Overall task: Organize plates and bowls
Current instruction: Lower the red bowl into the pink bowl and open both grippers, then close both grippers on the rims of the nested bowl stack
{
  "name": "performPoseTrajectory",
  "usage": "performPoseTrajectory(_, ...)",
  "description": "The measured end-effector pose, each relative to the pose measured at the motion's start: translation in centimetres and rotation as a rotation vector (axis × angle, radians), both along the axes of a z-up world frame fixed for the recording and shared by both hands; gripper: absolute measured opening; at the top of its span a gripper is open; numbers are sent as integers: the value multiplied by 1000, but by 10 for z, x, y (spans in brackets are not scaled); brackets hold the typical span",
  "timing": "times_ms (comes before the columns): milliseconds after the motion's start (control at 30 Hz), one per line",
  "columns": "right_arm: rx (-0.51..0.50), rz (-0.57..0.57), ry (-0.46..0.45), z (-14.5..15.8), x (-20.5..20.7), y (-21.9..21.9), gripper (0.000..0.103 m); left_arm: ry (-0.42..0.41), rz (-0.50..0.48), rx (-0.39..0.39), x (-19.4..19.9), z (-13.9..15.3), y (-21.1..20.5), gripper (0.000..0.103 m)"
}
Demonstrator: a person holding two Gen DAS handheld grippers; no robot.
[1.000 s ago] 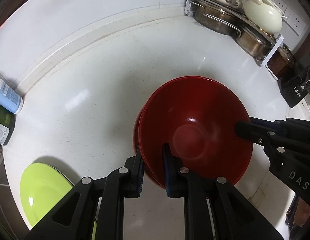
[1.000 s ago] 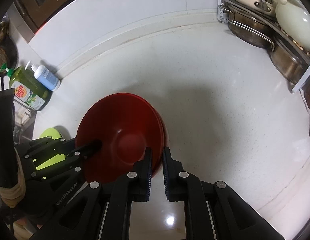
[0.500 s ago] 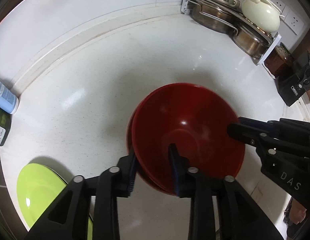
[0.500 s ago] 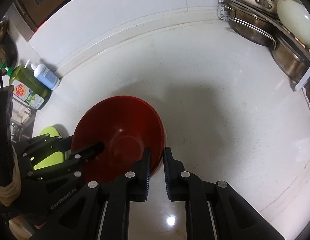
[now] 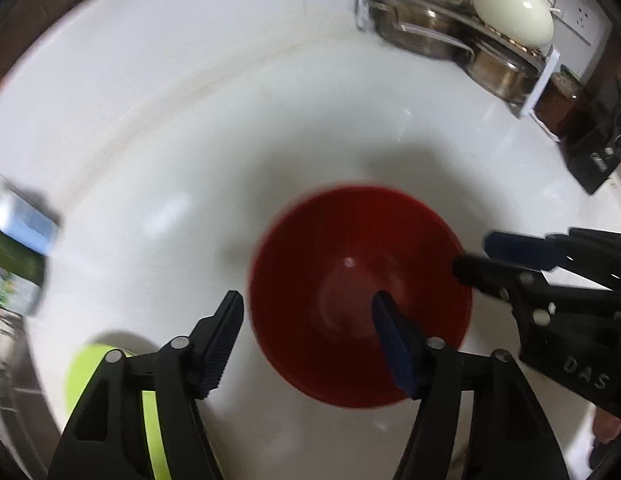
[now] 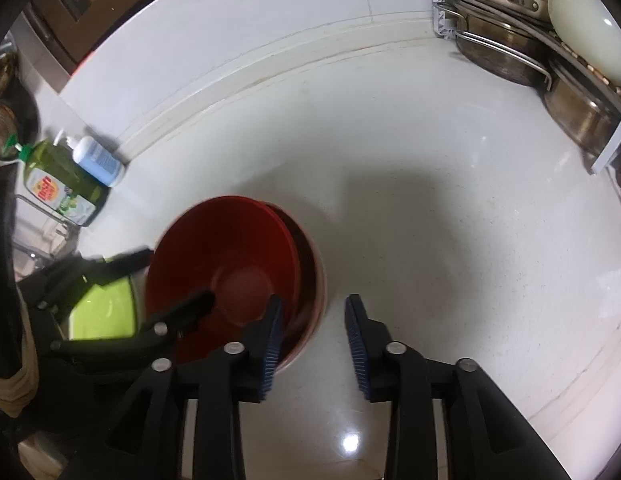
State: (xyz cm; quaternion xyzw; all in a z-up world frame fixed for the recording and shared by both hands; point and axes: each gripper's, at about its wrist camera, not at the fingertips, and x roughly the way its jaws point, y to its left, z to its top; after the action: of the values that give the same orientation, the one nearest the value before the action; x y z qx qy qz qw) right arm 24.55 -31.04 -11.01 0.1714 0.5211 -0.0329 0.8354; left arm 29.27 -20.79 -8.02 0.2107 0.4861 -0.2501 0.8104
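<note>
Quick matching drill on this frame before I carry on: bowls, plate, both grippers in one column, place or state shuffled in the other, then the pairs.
1. red bowls
2. green plate
3. left gripper
4. right gripper

A. open, one finger over the bowl's inside
B. nested on the counter
C. open, beside the stack's rim
D. partly hidden behind the left gripper

Pairs: 1-B, 2-D, 3-A, 4-C

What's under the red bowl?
The red bowl sits inside another red bowl, whose rim peeks out on one side. That one rests on the white counter. The top bowl covers the lower bowl's inside, so anything in there is hidden.
</note>
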Motion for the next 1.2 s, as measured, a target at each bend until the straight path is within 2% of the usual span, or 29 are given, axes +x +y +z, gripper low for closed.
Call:
performPoseTrajectory(67,-10,0,-9,3,-1,2,34,-27,-7,-6,0,6,4,72)
performPoseTrajectory(367,-42,-16,-62,19,-4,9,34,-69,37,-34,6,22,26,72)
performPoseTrajectory(467,-55,-25,-72,20,-4,10,40,-93,58,-34,8,26,31,72)
performPoseTrajectory(567,-68,-46,-74,19,-3,9,40,-105,88,-24,14,24,39,72)
performPoseTrajectory(800,-64,-76,-53,5,1,8,40,-81,104,-9,16,7,46,72)
performPoseTrajectory(1033,1,-111,-26,-13,3,4,40,-6,114,-51,21,-11,42,72)
performPoseTrajectory(1200,12,-127,3,-22,4,3,40,49,132,-42,28,-30,36,68)
